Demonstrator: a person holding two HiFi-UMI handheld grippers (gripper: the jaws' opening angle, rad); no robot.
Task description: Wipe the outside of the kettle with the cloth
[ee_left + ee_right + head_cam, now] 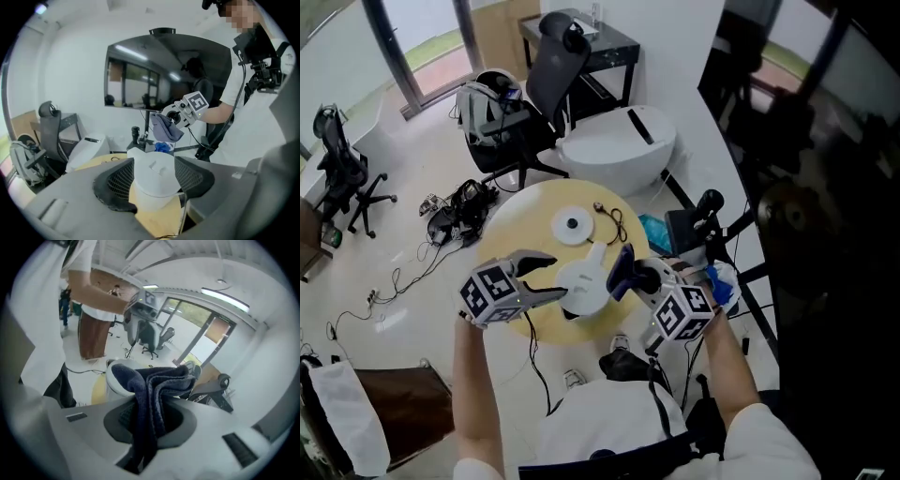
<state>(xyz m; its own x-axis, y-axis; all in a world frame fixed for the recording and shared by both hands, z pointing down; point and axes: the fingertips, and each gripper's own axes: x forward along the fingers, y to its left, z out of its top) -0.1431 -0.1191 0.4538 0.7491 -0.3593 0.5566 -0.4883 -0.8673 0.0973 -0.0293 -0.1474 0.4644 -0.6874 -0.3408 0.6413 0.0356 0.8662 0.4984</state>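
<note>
The left claw [558, 279] sits just left of centre in the head view, angled down and to the right, its jaws set wide with both pads against the sides of the kettle [586, 281]. The right claw [630, 278] faces it from just right of centre, jaws clamped on the cloth [621, 265]. The left forearm [473, 394] and right forearm [727, 361] rise from the lower edge, converging.

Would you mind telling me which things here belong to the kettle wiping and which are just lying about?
Job: kettle, held by the left gripper; cloth, held by the right gripper.
Lying about: base and cord on the table; chair, bag, cables.
</note>
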